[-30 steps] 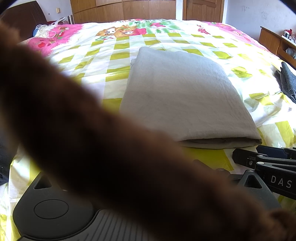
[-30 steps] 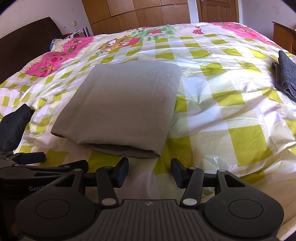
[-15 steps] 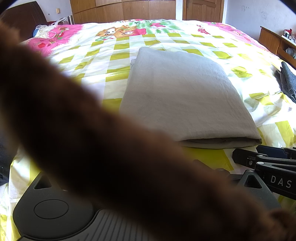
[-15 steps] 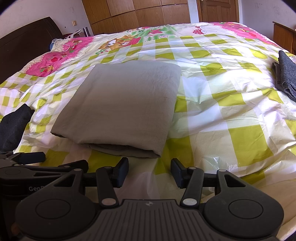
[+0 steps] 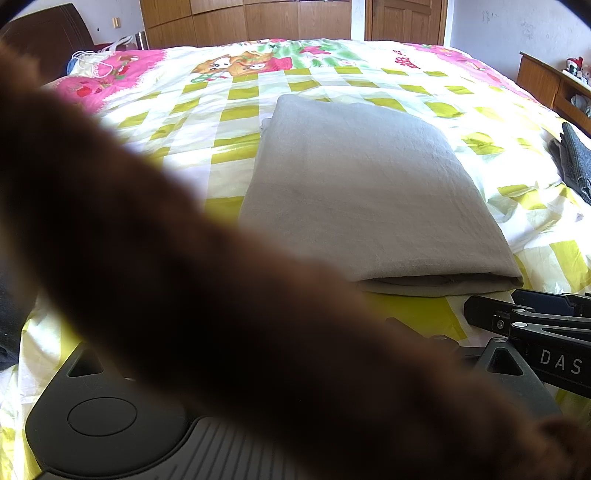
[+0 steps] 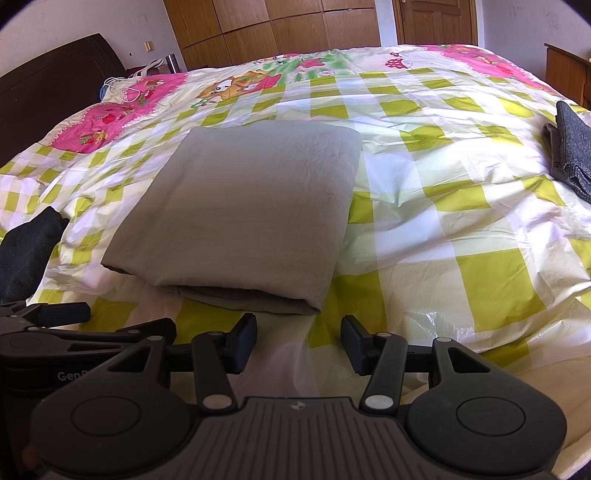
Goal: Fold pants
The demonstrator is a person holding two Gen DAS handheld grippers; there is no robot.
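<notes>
The grey pants (image 6: 251,210) lie folded into a flat rectangle on the checked bedspread (image 6: 461,229), folded edge toward me. My right gripper (image 6: 299,332) rests open just short of that edge, nothing between its fingers. My left gripper (image 6: 125,319) lies at the lower left of the right wrist view, its fingers apart and holding nothing. In the left wrist view a blurred brown shape (image 5: 184,277), close to the lens, hides the left gripper's fingers. The pants (image 5: 369,192) show behind it, and the right gripper (image 5: 495,306) sits at the right.
A dark grey knit garment (image 6: 570,147) lies at the bed's right edge. A black garment (image 6: 26,243) sits at the left edge. A dark headboard (image 6: 55,85) stands at the left, wooden wardrobes (image 6: 277,33) behind the bed, and a wooden shelf (image 5: 546,81) at the right.
</notes>
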